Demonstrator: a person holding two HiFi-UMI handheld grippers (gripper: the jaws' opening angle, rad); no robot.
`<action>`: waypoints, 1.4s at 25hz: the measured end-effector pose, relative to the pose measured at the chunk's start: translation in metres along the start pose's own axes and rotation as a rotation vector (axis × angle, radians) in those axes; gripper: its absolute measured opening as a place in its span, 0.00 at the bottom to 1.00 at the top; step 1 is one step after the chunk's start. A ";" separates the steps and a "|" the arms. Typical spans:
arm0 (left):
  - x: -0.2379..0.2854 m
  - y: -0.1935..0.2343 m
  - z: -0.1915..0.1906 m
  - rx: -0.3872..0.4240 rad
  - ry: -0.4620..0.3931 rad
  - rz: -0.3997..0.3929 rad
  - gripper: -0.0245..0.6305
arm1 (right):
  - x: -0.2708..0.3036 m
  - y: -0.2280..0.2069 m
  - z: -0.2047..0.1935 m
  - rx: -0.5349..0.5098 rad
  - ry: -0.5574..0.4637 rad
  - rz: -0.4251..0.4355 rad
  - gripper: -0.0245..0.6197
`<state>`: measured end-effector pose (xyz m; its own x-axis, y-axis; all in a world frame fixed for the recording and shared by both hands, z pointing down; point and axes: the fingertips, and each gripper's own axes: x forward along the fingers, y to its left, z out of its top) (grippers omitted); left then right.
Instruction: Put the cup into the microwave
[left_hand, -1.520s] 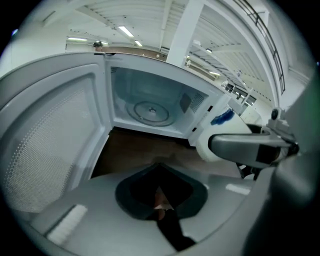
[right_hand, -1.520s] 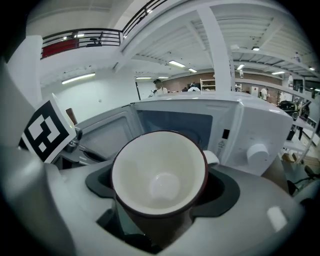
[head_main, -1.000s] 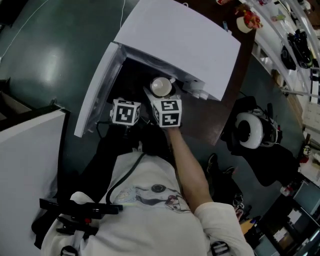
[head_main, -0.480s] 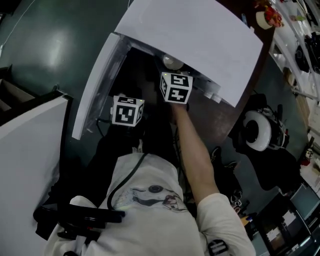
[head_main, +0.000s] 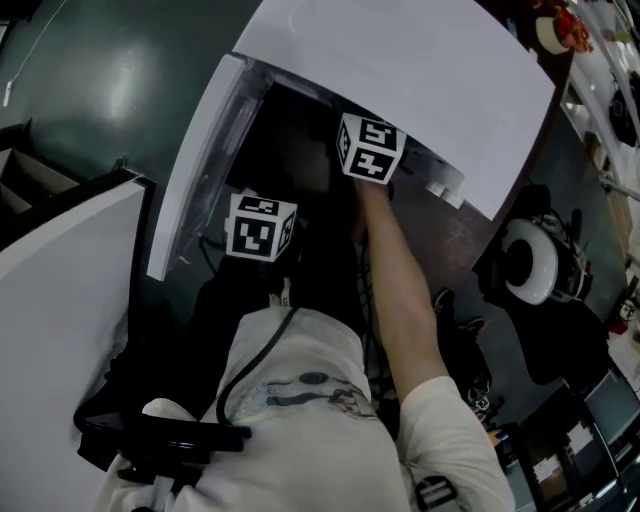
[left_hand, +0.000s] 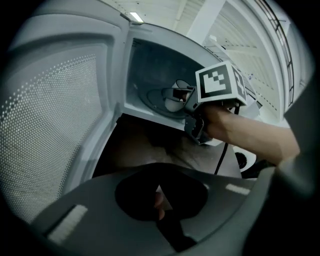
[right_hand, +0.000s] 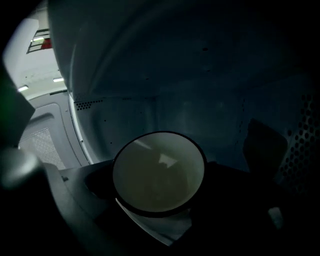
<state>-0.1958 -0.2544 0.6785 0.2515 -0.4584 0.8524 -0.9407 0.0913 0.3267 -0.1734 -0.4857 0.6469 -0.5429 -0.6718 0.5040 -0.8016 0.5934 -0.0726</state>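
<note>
Cup (right_hand: 159, 170) in right gripper (right_hand: 158, 192) jaws, seemingly clamped

No legible text, brand, number or sign found. Only coded square patterns noted on left marker cube (head_main: 262, 227) and right marker cube (head_main: 371, 149).

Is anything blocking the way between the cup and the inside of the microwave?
Nothing visible does. The door is swung open, and the cup, held in the right gripper, is already inside the microwave, with only the bare cavity walls ahead of it.
</note>
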 end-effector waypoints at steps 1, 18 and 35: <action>0.000 0.000 -0.001 -0.001 0.002 0.000 0.04 | 0.001 0.000 0.001 -0.003 -0.006 -0.001 0.71; -0.003 0.004 -0.020 0.012 0.014 0.003 0.04 | -0.002 -0.009 0.001 -0.030 -0.080 -0.039 0.72; -0.059 -0.059 0.015 0.177 -0.243 -0.123 0.04 | -0.206 0.052 -0.041 -0.008 -0.007 -0.120 0.04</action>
<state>-0.1583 -0.2456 0.6028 0.3243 -0.6561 0.6815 -0.9368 -0.1230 0.3274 -0.0931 -0.2980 0.5744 -0.4449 -0.7412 0.5026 -0.8588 0.5122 -0.0048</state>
